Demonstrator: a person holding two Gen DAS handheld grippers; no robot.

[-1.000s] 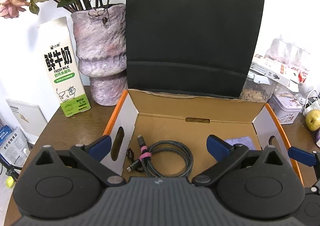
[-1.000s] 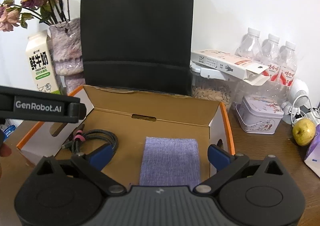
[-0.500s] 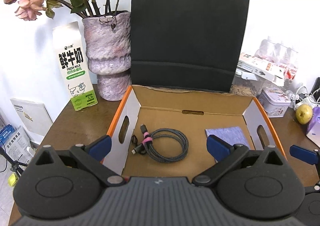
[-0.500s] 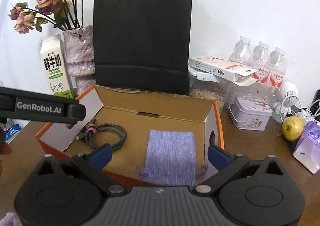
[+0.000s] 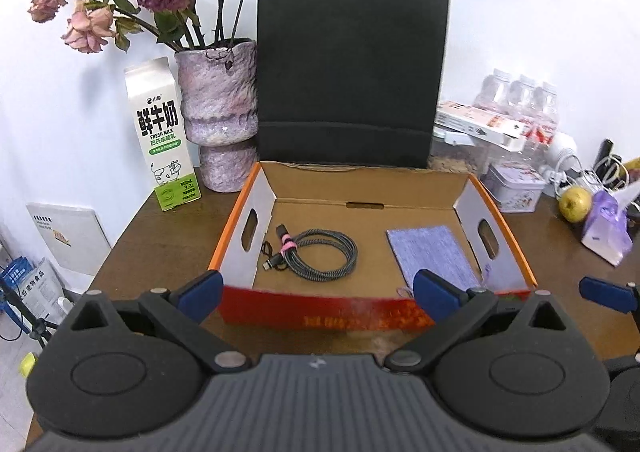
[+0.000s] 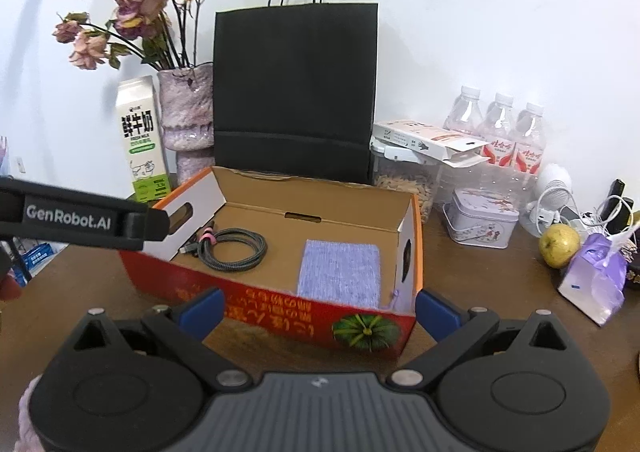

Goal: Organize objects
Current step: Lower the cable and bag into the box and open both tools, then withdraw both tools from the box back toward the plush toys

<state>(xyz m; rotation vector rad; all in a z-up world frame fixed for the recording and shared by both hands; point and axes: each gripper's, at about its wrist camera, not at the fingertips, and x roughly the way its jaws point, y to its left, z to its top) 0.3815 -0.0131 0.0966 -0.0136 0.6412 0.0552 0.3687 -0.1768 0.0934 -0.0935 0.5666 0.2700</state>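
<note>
Both tools are hanging in front of the cardboard box (image 5: 472,193), which is sitting on the worktop (image 5: 168,236) with its near red wall facing them. The left tool (image 5: 316,294) is standing spread wide and empty, and so is the right tool (image 6: 318,310).

In the left wrist view the coiled cable (image 5: 316,252) is lying on the box floor at about 12 o'clock from the left tool, its bundled plug ends pointing toward 10 o'clock. The purple cloth (image 5: 434,252) is lying flat toward 1 o'clock, its long axis running front to back.

In the right wrist view the purple cloth (image 6: 339,267) is sitting almost dead ahead at 12 o'clock, the coiled cable (image 6: 234,248) off at 11 o'clock. By this reading, the right tool is nearer the cloth and the left nearer the cable.
</note>
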